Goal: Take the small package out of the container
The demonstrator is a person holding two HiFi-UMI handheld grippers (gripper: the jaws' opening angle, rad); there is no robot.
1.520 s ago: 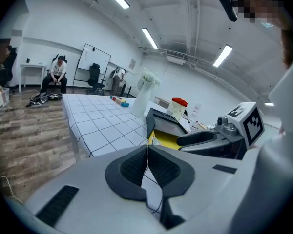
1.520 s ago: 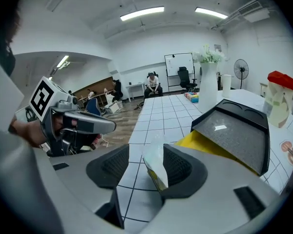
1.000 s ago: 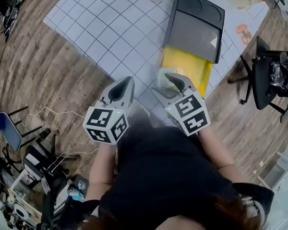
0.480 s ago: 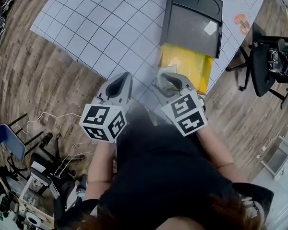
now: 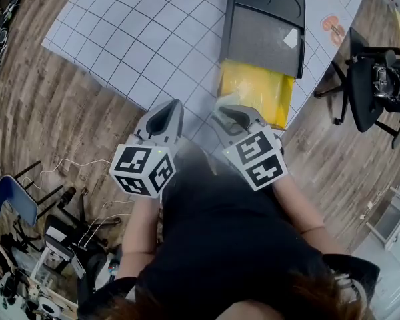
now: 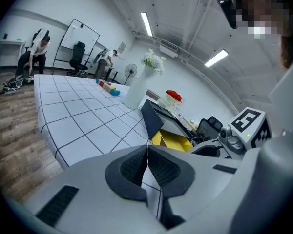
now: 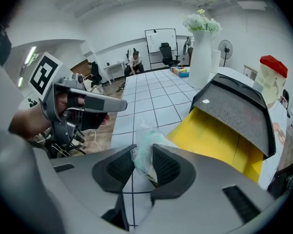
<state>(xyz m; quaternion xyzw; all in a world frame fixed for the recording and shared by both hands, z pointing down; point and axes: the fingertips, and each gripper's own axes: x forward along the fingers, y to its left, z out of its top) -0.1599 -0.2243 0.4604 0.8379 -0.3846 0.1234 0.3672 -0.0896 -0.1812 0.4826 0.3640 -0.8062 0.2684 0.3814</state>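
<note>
A small clear package with pale green contents [image 7: 144, 147] sits between the pads of my right gripper [image 7: 142, 162]. The jaws are closing and the pads press its sides. In the head view the package [image 5: 220, 107] shows at the tip of the right gripper [image 5: 228, 115], just off the mouth of the container [image 5: 263, 29]. The container is a black bin on its side [image 7: 237, 113] with a yellow liner [image 7: 219, 138] spilling out. My left gripper [image 6: 147, 155] is shut and empty, held to the left of the right one [image 5: 165, 120], over the table's near edge.
A white gridded cover [image 5: 140, 45] lies over the table, whose near edge runs just in front of both grippers. A tall white vase with flowers [image 7: 201, 48] stands behind the bin. A black office chair [image 5: 370, 92] is on the wooden floor to the right.
Both grippers stay almost where they were, with the package at the right gripper's tip throughout. The head view has shifted slightly, so the bin sits a little higher in the picture.
</note>
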